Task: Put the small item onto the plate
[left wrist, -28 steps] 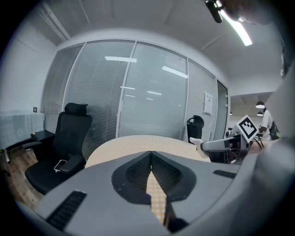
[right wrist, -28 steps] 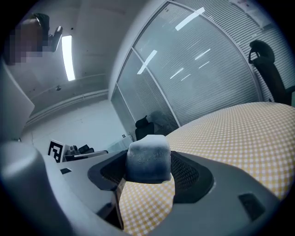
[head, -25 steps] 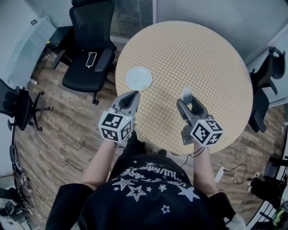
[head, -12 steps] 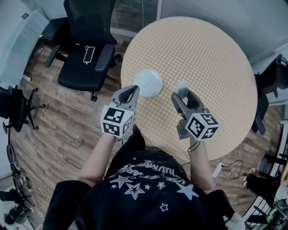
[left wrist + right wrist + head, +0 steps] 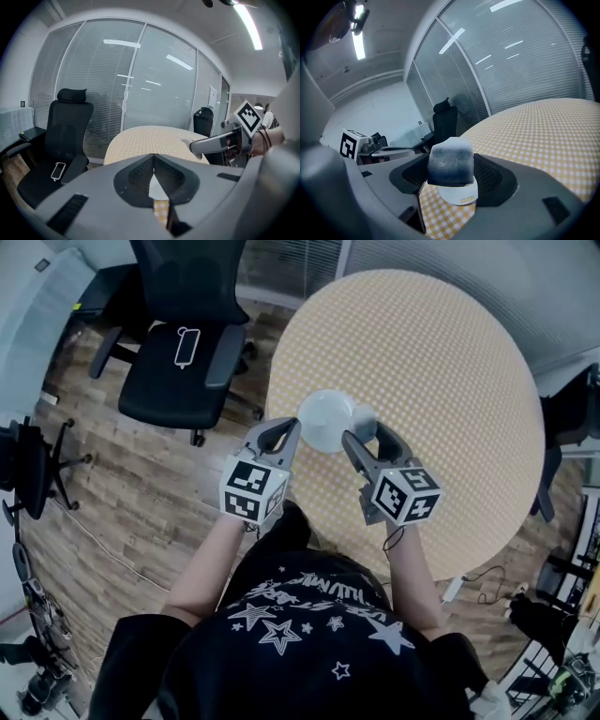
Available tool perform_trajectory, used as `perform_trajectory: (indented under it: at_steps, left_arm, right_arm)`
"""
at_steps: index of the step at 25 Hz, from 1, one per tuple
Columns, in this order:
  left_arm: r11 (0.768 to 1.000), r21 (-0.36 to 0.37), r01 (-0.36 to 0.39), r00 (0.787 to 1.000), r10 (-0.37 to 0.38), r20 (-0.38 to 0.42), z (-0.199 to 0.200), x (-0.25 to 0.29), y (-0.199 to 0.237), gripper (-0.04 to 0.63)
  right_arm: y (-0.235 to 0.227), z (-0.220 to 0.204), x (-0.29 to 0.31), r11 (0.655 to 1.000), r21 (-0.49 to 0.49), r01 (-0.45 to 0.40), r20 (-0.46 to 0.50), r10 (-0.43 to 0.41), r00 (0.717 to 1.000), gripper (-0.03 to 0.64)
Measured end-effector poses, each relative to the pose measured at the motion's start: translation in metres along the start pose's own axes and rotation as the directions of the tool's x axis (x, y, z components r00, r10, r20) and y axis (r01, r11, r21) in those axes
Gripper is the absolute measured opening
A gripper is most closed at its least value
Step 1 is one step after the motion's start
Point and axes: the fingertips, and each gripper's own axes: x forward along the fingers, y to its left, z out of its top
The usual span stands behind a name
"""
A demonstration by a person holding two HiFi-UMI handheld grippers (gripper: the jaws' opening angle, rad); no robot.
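Observation:
The small item (image 5: 364,414) is a soft grey-blue block, and my right gripper (image 5: 364,432) is shut on it. In the right gripper view the block (image 5: 451,161) hangs between the jaws, just above the near rim of the white plate (image 5: 460,194). In the head view the plate (image 5: 326,420) lies on the left part of the round checked table (image 5: 431,362), with the block at its right edge. My left gripper (image 5: 284,430) is shut on nothing at the plate's near-left side. Its view shows a slice of the plate (image 5: 156,189) behind the closed tips.
A black office chair (image 5: 183,343) with a phone (image 5: 188,346) on its seat stands left of the table. Another dark chair (image 5: 572,418) is at the right edge. Wooden floor surrounds the table, and glass walls with blinds (image 5: 140,79) stand behind it.
My right gripper has carried the block leftward from the open cloth to the plate's right edge. The left gripper stays shut near the plate's near-left side.

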Motion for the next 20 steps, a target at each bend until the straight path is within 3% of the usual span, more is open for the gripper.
perform_trajectory:
  at_steps: [11,20]
  left_arm:
    - [0.998,-0.030,0.056,0.996,-0.058,-0.066,-0.028,0.022,0.024,0.008]
    - [0.997,-0.037,0.065,0.993,-0.068,-0.099,-0.038,0.033,0.036,0.008]
  right_arm:
    - [-0.008,-0.049,0.059,0.997,-0.059,0.045,-0.183,-0.055,0.982,0.299]
    - [-0.018,-0.068,0.089,0.993,-0.108,0.049,-0.269,-0.077,0.960,0.299]
